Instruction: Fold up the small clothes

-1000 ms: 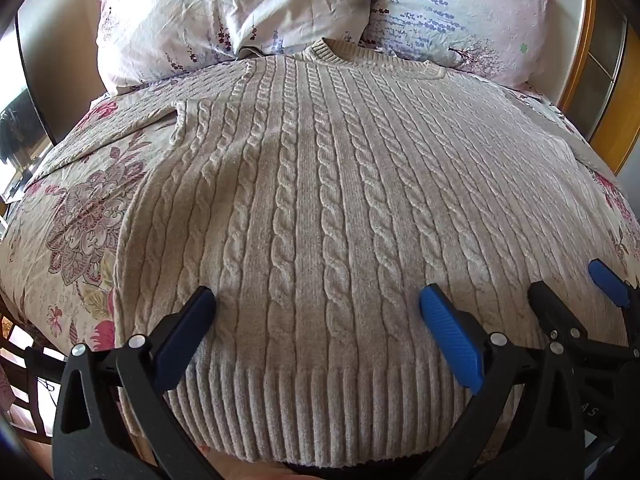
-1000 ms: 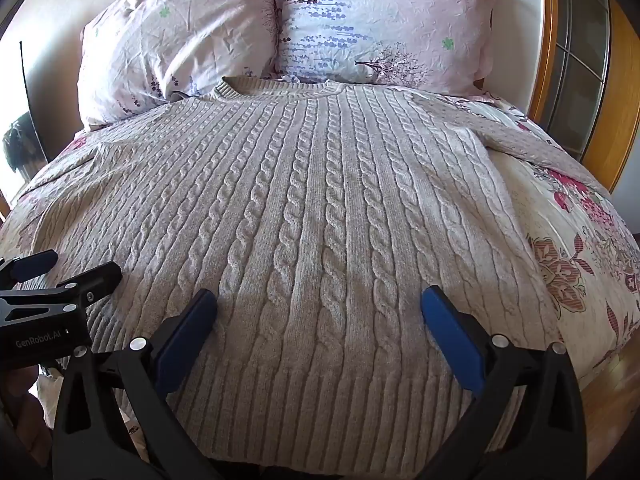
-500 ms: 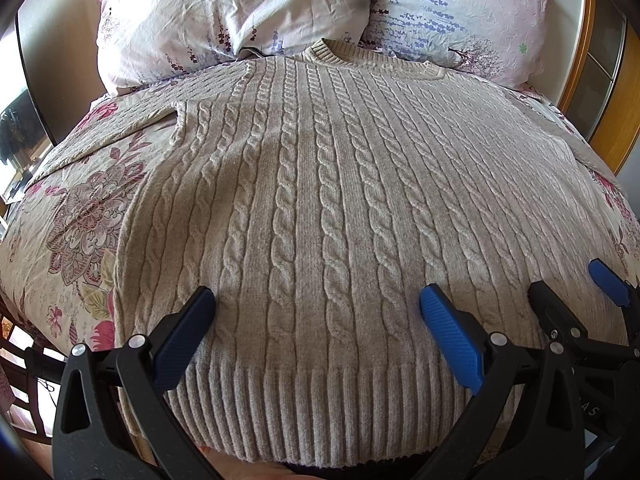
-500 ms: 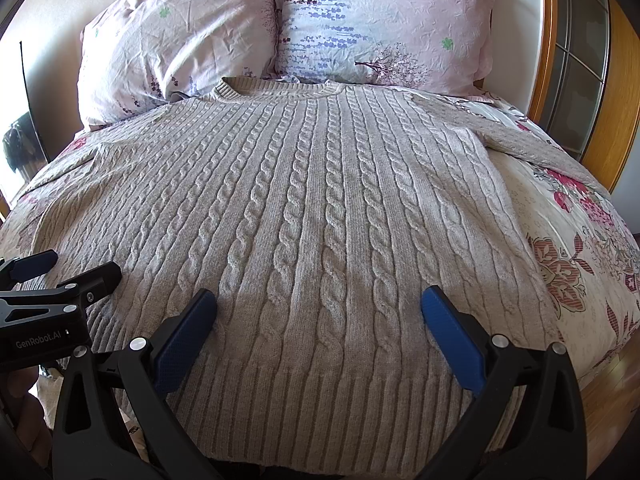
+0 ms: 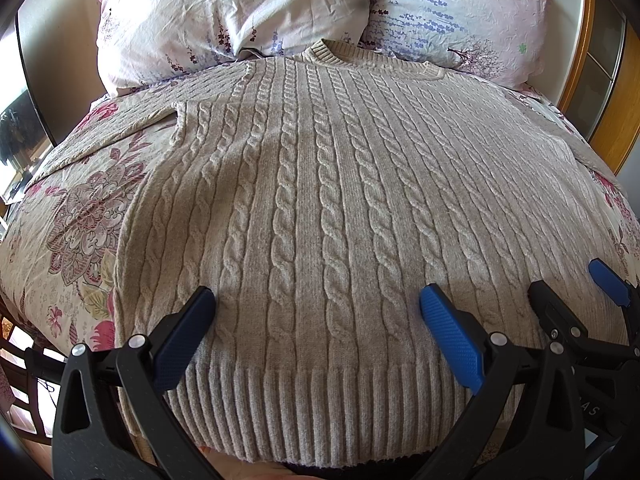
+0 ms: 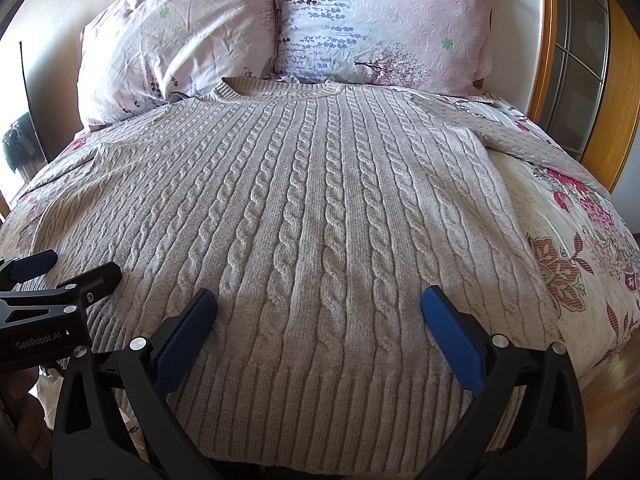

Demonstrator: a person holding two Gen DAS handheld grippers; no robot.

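Note:
A beige cable-knit sweater [image 5: 320, 208] lies flat and face up on the bed, collar toward the pillows, ribbed hem toward me; it also shows in the right wrist view [image 6: 320, 216]. Its sleeves spread out to both sides. My left gripper [image 5: 316, 300] is open and empty, hovering over the left part of the hem. My right gripper [image 6: 318, 302] is open and empty over the right part of the hem. Each gripper shows at the edge of the other's view: the right gripper [image 5: 576, 280] and the left gripper [image 6: 76, 266].
The bed has a floral cover [image 5: 80, 216]. Two pink floral pillows [image 6: 180, 40] [image 6: 380, 20] lean at the head. A wooden frame with glass panels [image 6: 576, 72] stands on the right. A wooden floor [image 6: 612, 384] shows at lower right.

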